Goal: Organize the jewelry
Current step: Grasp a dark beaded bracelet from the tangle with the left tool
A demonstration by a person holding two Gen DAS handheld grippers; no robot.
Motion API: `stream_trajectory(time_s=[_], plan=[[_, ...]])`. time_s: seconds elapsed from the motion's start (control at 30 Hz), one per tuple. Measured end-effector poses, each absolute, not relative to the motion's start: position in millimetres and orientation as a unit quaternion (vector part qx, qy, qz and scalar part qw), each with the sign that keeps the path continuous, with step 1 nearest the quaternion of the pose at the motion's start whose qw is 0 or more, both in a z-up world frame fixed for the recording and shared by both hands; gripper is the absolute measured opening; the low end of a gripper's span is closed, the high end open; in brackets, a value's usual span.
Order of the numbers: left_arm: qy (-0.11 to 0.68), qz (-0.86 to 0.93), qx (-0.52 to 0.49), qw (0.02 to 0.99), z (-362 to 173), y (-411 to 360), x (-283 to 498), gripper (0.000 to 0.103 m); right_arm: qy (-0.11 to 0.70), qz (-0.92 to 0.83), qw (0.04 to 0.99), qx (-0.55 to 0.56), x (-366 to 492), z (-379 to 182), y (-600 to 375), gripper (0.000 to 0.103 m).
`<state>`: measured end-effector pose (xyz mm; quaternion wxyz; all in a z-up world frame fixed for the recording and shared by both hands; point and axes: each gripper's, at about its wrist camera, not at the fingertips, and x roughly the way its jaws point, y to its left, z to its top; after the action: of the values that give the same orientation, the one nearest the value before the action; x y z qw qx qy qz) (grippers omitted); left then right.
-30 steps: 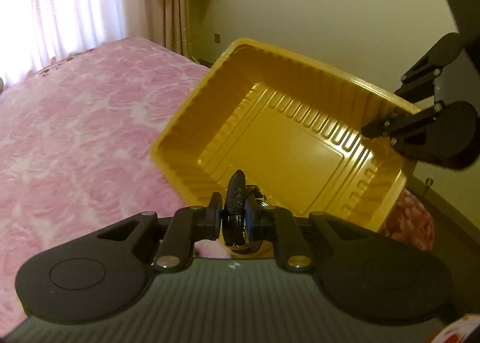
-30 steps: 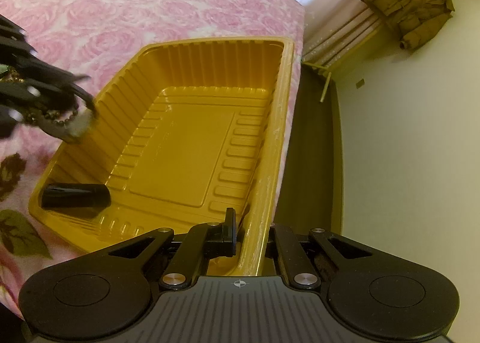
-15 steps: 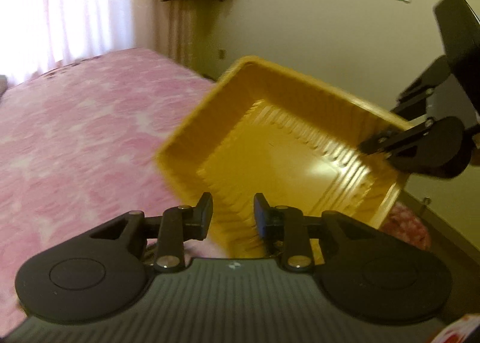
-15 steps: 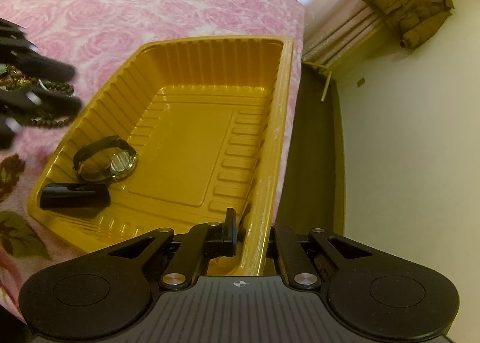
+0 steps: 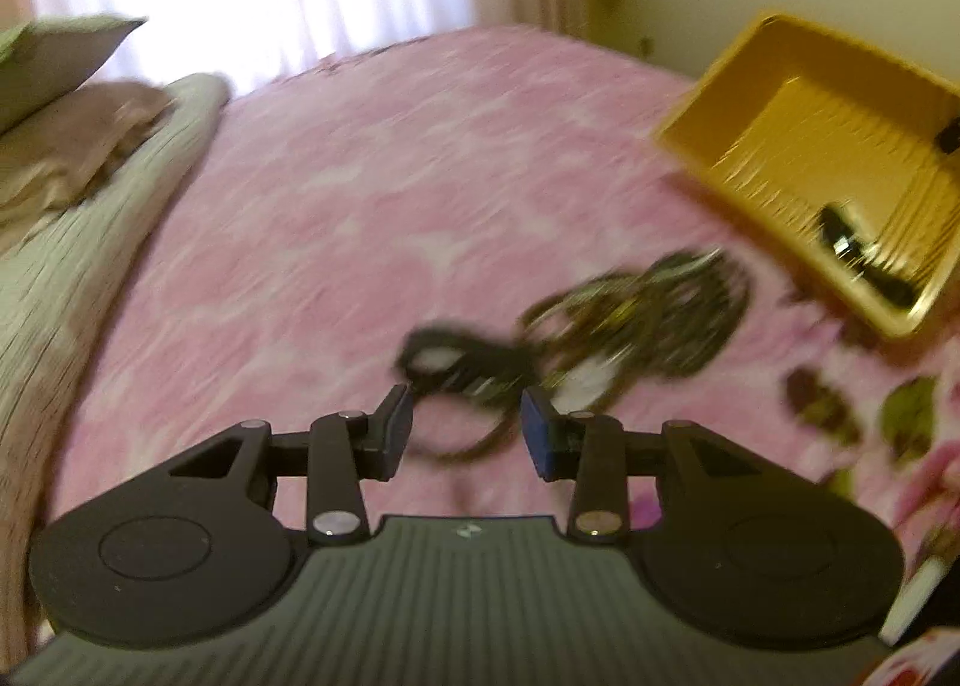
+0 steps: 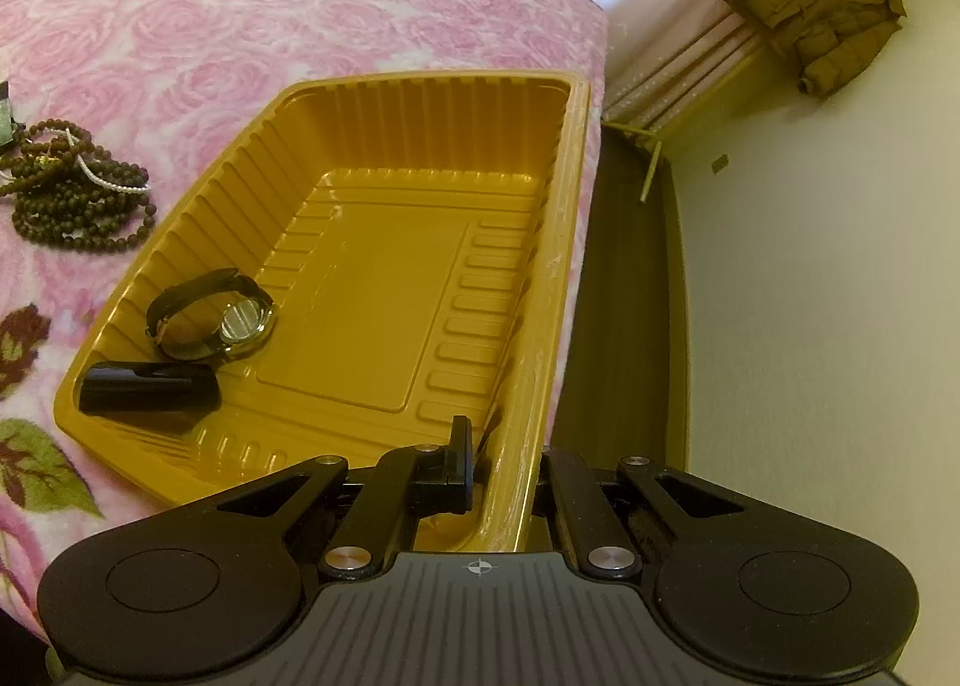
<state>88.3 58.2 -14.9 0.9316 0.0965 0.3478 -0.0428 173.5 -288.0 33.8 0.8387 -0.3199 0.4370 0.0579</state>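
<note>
A yellow plastic tray [image 6: 384, 278] lies on the pink floral bedspread [image 6: 240, 26]. My right gripper [image 6: 507, 464] is shut on the tray's near right rim. In the tray lie a black-strapped wristwatch [image 6: 222, 320] and a black oblong case [image 6: 150, 386]. A pile of brown bead strings [image 6: 78, 200] rests on the bed left of the tray. In the blurred left wrist view my left gripper [image 5: 465, 428] hangs just short of that bead pile [image 5: 648, 314] and a dark band [image 5: 444, 362]. Its jaws are opening and press on nothing. The tray [image 5: 810, 146] sits at the upper right.
A pillow [image 5: 60, 62] and a beige quilt [image 5: 78, 278] lie at the bed's left side. The bed ends right of the tray at a dark strip of floor [image 6: 624, 296] and a pale wall. A brown jacket [image 6: 810, 8] hangs by the curtains.
The left gripper opened and dropped the wristwatch into the tray, then swung left and down to the bead pile on the bed. The right gripper kept its hold on the tray rim.
</note>
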Motion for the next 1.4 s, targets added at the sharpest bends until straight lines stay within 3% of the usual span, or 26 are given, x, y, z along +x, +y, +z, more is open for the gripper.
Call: stream_trajectory(time_s=[0.2,0.7,0.87,0.9,1.4], plan=[[0.346,-0.016,0.093,0.933,-27.8,84.4,91.2,0.036,0.438,0.057,0.837,-0.322,173.2,33.5,-287.7,0.005],[0.355,-0.102,0.119,0.922,-43.1,54.9,111.8,0.036,0.438,0.057,0.837,-0.323,174.4,32.2,-287.4,0.005],[0.375,-0.115,0.154,0.907,-54.4,44.3,115.3,0.008,0.438,0.06,0.837,-0.322,174.6,32.2,-287.3,0.005],[0.374,-0.112,0.156,0.907,-52.3,43.6,113.7,0.006,0.438,0.06,0.837,-0.322,174.6,32.2,-287.4,0.005],[0.345,-0.103,0.093,0.928,5.5,54.4,90.9,0.006,0.437,0.059,0.838,-0.322,173.7,32.4,-288.2,0.005]])
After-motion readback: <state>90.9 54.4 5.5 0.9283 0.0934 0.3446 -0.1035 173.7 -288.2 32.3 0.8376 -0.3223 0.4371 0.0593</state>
